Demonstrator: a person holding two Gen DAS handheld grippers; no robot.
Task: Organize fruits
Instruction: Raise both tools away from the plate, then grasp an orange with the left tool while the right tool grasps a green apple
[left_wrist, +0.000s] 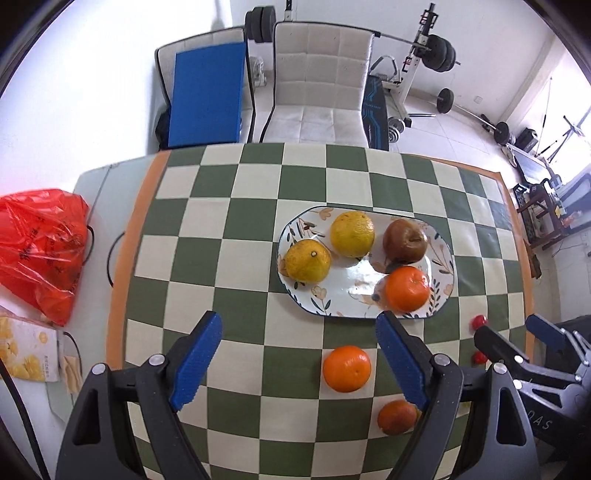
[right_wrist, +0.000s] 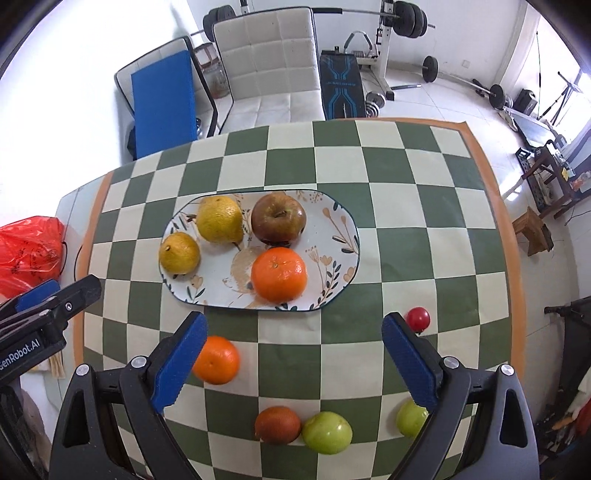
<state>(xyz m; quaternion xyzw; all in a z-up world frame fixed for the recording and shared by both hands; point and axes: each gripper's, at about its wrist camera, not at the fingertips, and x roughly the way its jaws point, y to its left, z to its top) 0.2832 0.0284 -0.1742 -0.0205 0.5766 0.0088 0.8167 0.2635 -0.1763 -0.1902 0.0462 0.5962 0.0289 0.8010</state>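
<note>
A floral oval plate (right_wrist: 334, 225) (left_wrist: 354, 291) on the checkered tablecloth holds two yellow citrus fruits (right_wrist: 218, 218) (right_wrist: 179, 253), a brown apple (right_wrist: 279, 218) and an orange (right_wrist: 279, 274). Loose on the cloth lie an orange (right_wrist: 218, 360) (left_wrist: 347, 368), a dark reddish fruit (right_wrist: 277, 424) (left_wrist: 397, 417), two green fruits (right_wrist: 327, 432) (right_wrist: 410, 419) and a small red fruit (right_wrist: 418, 318). My left gripper (left_wrist: 299, 362) is open and empty above the cloth, left of the loose orange. My right gripper (right_wrist: 291, 363) is open and empty in front of the plate.
A red plastic bag (left_wrist: 40, 251) and a yellow-printed packet (left_wrist: 26, 350) lie off the cloth at the left. A white padded chair (left_wrist: 317, 85) and a blue mat (left_wrist: 207, 96) stand behind the table. Gym weights fill the back right.
</note>
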